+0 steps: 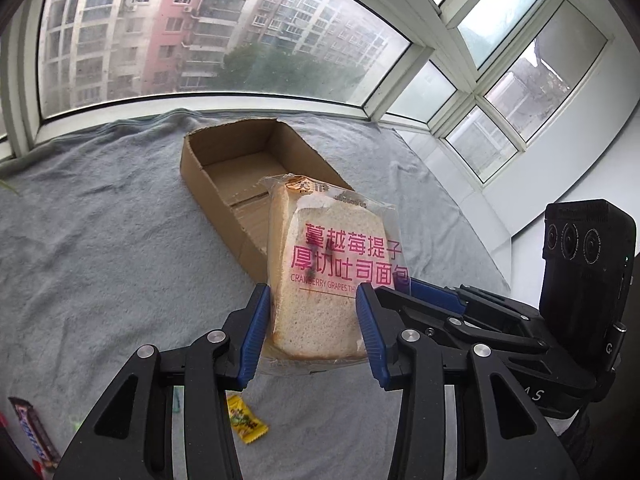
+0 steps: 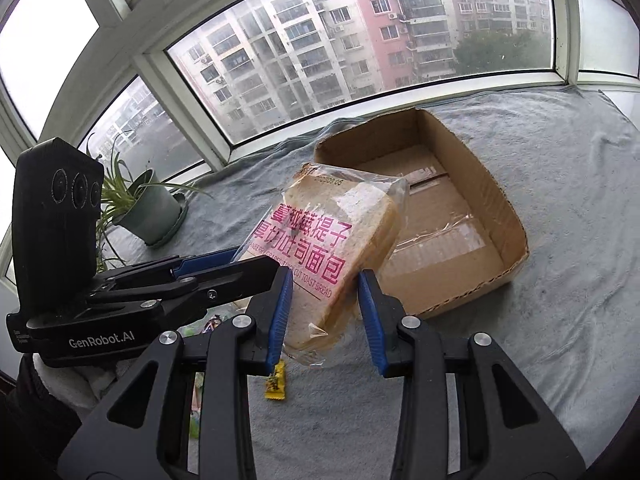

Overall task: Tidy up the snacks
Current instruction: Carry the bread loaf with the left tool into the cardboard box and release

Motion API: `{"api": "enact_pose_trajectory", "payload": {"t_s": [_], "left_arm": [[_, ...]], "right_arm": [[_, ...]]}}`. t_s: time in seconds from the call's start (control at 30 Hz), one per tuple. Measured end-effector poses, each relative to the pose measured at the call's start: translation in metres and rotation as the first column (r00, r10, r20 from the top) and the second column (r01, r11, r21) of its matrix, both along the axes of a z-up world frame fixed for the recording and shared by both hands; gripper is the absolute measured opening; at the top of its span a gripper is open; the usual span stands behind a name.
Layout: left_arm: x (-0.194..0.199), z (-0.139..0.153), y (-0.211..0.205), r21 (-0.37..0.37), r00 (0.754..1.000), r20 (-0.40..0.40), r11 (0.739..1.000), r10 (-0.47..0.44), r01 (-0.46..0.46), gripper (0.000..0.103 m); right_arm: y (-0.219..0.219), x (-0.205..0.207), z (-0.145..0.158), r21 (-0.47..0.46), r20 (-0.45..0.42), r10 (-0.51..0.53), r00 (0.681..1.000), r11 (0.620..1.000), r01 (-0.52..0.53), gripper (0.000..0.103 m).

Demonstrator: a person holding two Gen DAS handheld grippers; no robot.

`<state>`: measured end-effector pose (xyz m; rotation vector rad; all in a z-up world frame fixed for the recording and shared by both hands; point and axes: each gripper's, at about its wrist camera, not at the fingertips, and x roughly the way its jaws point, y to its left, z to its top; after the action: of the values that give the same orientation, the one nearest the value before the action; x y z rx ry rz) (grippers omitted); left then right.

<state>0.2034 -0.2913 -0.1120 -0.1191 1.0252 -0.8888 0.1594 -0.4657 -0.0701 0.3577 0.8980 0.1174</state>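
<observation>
Both pairs of jaws, on the left gripper (image 1: 312,332) and right gripper (image 2: 324,312), pinched one bread packet (image 1: 328,272), held above the blanket (image 1: 100,240) beside the empty box (image 1: 240,168). A yellow candy (image 1: 246,424) and chocolate bar (image 1: 34,432) remained unsorted near its front edge.

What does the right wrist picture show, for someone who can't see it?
Both grippers hold one packaged toast bread above a grey blanket, beside an empty cardboard box. A yellow candy lies below, and a potted plant stands by the window.
</observation>
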Motion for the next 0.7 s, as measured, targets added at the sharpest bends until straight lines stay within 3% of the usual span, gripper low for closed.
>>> {"api": "enact_pose_trajectory", "payload": {"t_s": [0.3, 0.7], "left_arm": [[0.026, -0.014, -0.041, 0.003, 0.999, -0.024, 1.000, -0.029, 0.029, 0.040], [0.038, -0.031, -0.058, 0.026, 0.997, -0.062, 0.999, -0.036, 0.037, 0.040]], "right_arm": [[-0.039, 0.028, -0.019, -0.011, -0.026, -0.021, 0.999, 1.000, 0.021, 0.037], [-0.052, 0.045, -0.040, -0.036, -0.058, -0.024, 0.998, 0.999, 0.022, 0.037]]}}
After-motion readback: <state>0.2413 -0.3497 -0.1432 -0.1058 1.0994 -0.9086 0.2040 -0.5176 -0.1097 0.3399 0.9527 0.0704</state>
